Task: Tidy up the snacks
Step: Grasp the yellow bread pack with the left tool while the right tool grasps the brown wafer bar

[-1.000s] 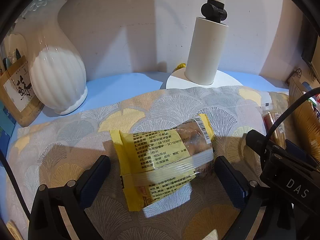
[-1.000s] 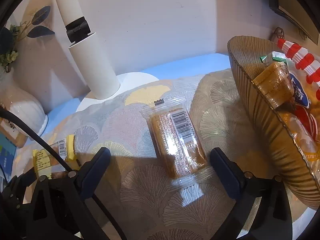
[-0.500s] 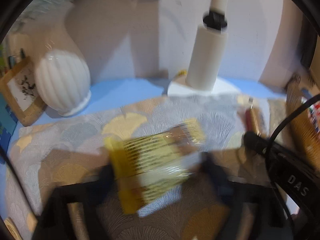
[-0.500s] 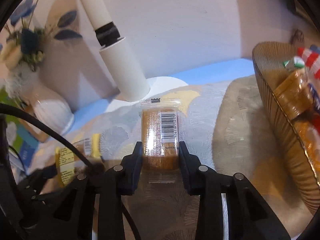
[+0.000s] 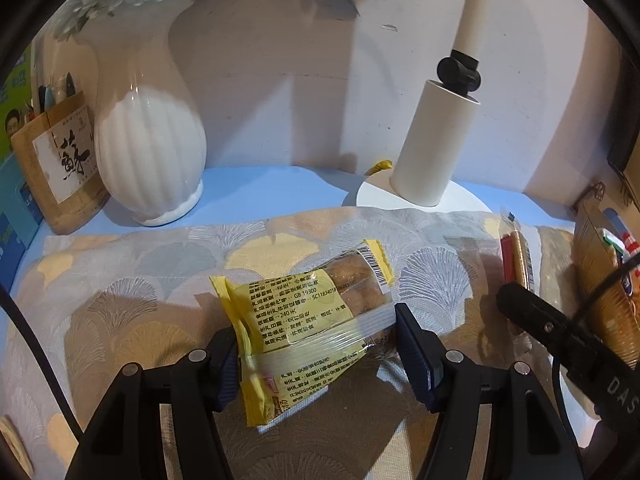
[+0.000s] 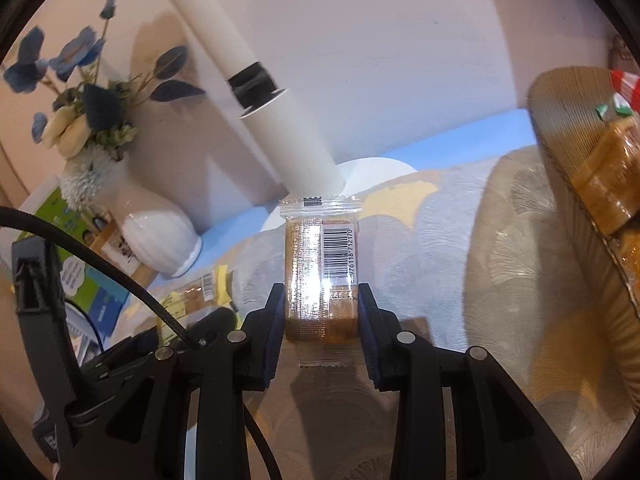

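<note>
My left gripper (image 5: 316,356) is shut on a yellow-wrapped pastry pack (image 5: 308,320), held a little above the patterned cloth (image 5: 120,312). My right gripper (image 6: 320,320) is shut on a clear-wrapped brown cake bar (image 6: 320,264) with a barcode, lifted off the cloth (image 6: 460,240). That bar also shows edge-on in the left wrist view (image 5: 516,256), and the yellow pack shows in the right wrist view (image 6: 196,296). A ribbed brown basket (image 6: 568,168) with several snacks stands at the right; its edge also shows in the left wrist view (image 5: 596,264).
A white ribbed vase (image 5: 148,152) with flowers stands at the back left beside a wooden holder (image 5: 60,164). A white lamp post on a round base (image 5: 432,148) stands at the back centre against the wall. The right gripper's body (image 5: 572,344) sits close to my left gripper.
Both grippers have shut on their snacks, the left on the yellow pack, the right on the cake bar. Both packs have been lifted off the cloth.
</note>
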A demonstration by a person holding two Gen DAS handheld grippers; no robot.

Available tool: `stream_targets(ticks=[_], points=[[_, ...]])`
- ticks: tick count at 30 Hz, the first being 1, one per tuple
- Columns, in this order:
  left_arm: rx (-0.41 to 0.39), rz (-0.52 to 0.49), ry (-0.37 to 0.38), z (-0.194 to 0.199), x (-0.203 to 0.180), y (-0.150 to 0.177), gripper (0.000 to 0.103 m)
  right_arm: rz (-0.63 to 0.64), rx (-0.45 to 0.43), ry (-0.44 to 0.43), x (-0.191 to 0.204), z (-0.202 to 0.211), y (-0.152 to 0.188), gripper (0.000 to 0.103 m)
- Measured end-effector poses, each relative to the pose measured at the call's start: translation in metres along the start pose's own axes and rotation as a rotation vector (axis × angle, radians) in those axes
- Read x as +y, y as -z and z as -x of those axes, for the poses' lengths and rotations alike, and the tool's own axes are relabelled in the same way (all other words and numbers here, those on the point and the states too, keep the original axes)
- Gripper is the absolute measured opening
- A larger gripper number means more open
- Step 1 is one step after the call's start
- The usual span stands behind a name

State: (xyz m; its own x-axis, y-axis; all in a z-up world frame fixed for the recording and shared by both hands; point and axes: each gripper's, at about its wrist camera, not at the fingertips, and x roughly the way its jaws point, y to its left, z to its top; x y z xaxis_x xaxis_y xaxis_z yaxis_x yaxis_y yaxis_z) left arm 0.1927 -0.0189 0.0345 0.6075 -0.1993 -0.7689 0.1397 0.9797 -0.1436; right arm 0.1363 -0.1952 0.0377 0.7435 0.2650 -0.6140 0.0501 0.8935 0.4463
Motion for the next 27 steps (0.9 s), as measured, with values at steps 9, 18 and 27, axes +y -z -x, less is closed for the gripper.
stream_targets(ticks=[9, 18, 27], points=[[-0.082, -0.027, -0.076, 0.012, -0.009, 0.0, 0.065, 0.063, -0.03, 0.01, 0.008, 0.005, 0.003, 0.033], [-0.243, -0.07, -0.079, 0.044, -0.016, 0.008, 0.065, 0.087, -0.055, -0.027, 0.012, 0.026, 0.016, 0.033], [-0.273, -0.04, -0.134, 0.048, -0.01, 0.005, 0.065, 0.052, -0.057, -0.078, 0.006, 0.053, 0.039, 0.033]])
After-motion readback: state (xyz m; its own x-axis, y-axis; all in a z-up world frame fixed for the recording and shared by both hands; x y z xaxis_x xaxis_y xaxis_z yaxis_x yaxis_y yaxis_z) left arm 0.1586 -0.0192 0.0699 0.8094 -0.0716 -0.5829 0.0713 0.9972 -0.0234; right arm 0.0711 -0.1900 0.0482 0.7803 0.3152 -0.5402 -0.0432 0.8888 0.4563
